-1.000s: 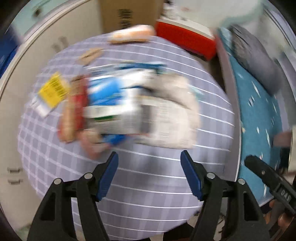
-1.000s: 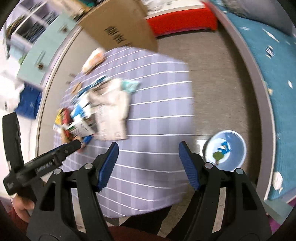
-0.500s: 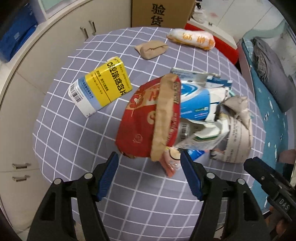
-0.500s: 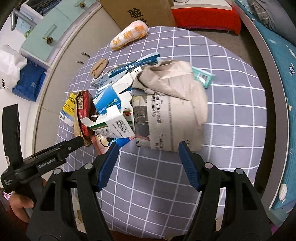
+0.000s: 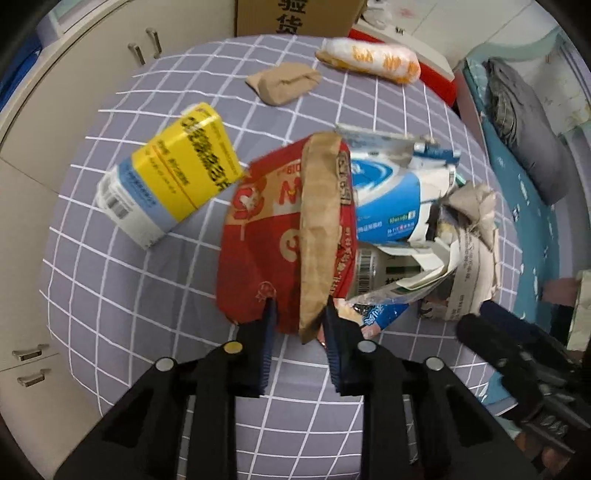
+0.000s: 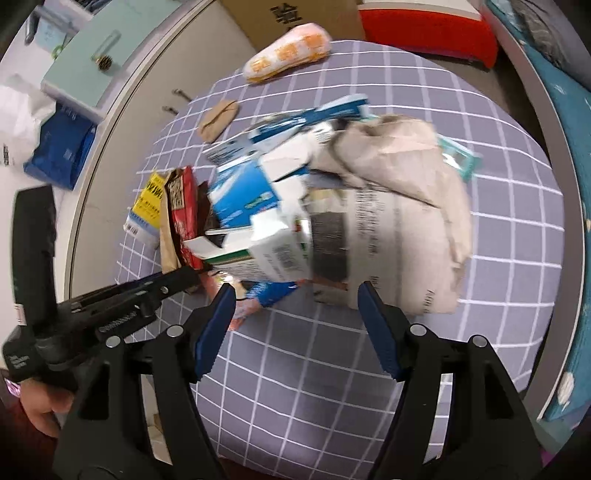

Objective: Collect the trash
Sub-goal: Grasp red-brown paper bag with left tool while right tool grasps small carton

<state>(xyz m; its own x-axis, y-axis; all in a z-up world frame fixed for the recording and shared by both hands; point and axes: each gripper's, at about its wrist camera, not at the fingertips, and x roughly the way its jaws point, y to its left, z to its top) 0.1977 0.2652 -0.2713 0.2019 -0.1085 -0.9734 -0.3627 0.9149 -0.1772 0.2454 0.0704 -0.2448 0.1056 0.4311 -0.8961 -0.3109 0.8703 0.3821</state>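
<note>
A heap of trash lies on the round checked table (image 5: 122, 288): a red paper bag with a brown fold (image 5: 284, 236), a blue and white carton (image 5: 388, 206), crumpled newspaper (image 5: 469, 254) and a yellow box (image 5: 173, 177). My left gripper (image 5: 299, 314) is shut on the near edge of the red bag. My right gripper (image 6: 295, 299) is open, just short of the newspaper (image 6: 399, 221) and a white carton (image 6: 273, 254); the red bag (image 6: 183, 210) shows at the left there.
A brown paper wad (image 5: 284, 81) and an orange and white bag (image 5: 369, 59) lie at the table's far side. A cardboard box (image 5: 295, 14) and a red box (image 6: 428, 26) stand behind. A bed with a teal cover (image 5: 532, 192) runs along the right.
My left gripper has moved forward and closed on the red bag's near edge. My right gripper has moved closer to the heap and stays open.
</note>
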